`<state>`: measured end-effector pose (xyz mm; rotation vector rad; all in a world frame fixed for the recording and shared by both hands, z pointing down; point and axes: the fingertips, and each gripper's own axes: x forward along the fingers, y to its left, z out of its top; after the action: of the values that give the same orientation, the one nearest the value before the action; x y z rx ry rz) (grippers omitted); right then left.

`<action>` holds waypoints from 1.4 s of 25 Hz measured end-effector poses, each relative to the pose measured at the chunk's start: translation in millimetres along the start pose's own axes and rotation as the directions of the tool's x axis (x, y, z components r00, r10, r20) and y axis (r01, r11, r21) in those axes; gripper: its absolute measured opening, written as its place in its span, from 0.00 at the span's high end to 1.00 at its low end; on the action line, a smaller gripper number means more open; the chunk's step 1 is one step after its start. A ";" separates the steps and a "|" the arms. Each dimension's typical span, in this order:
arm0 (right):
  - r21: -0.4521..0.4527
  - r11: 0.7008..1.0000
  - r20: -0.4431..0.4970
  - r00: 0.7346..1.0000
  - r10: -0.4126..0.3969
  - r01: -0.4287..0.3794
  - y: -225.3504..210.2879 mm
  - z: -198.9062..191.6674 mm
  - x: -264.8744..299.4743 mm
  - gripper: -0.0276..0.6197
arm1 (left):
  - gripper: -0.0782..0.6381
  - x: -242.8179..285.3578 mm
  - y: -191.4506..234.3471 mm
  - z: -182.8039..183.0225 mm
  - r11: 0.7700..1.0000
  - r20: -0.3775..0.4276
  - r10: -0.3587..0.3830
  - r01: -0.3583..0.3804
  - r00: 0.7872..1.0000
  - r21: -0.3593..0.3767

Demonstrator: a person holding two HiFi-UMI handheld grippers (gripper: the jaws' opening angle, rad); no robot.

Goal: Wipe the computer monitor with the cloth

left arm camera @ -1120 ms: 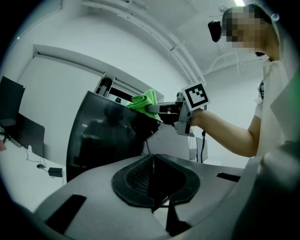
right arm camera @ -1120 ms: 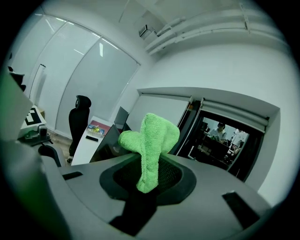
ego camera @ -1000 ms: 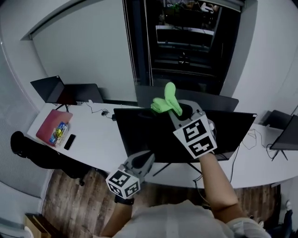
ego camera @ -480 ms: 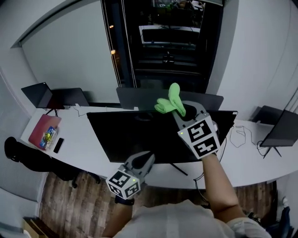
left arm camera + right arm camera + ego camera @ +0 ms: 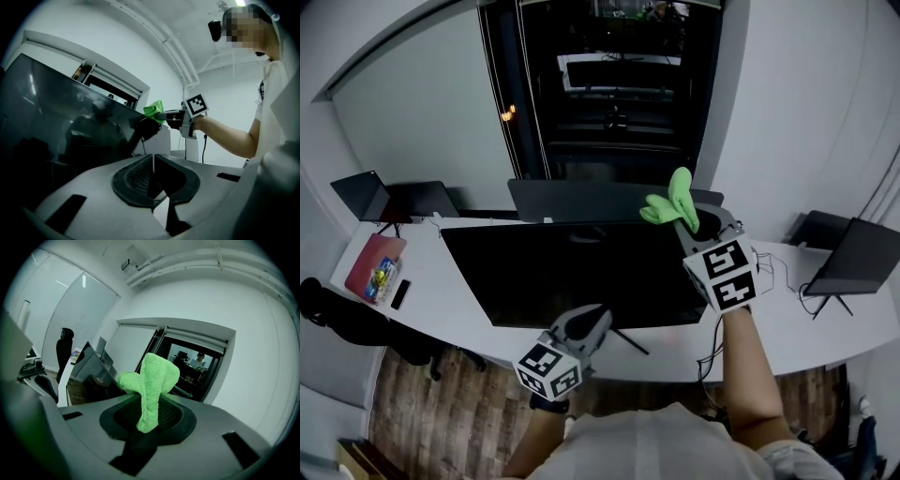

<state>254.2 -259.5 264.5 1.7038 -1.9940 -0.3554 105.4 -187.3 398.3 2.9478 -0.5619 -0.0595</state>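
Two tools are at work before a wide, dark computer monitor (image 5: 572,272) standing on a curved white table (image 5: 431,314). My right tool (image 5: 694,217) pinches a green cloth (image 5: 670,202) between its jaws. The fabric is bunched and flops over above them, raised at the monitor's upper right corner. I cannot tell from any view whether the cloth touches the screen. My left tool (image 5: 586,323) hangs low in front of the monitor's bottom edge, its jaws pressed together with nothing between them. In the left gripper view the screen mirrors the room dimly, and the cloth shows bright at its top edge. A second monitor (image 5: 581,199) stands just behind the first. At the table's left end a black phone (image 5: 399,293) lies beside a pink sleeve (image 5: 367,262), and a laptop (image 5: 853,255) sits open at the far right
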 end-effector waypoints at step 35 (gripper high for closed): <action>0.555 0.830 0.145 0.989 -0.036 -0.051 14.7 -222.1 -187.6 0.85 | 0.85 -2.2 -14.6 -11.8 0.979 0.012 0.204 -0.204 0.979 -0.003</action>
<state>376.2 -48.1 423.1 2.0575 -2.3767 0.1359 109.4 -171.5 407.9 2.8710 -0.8622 -0.0558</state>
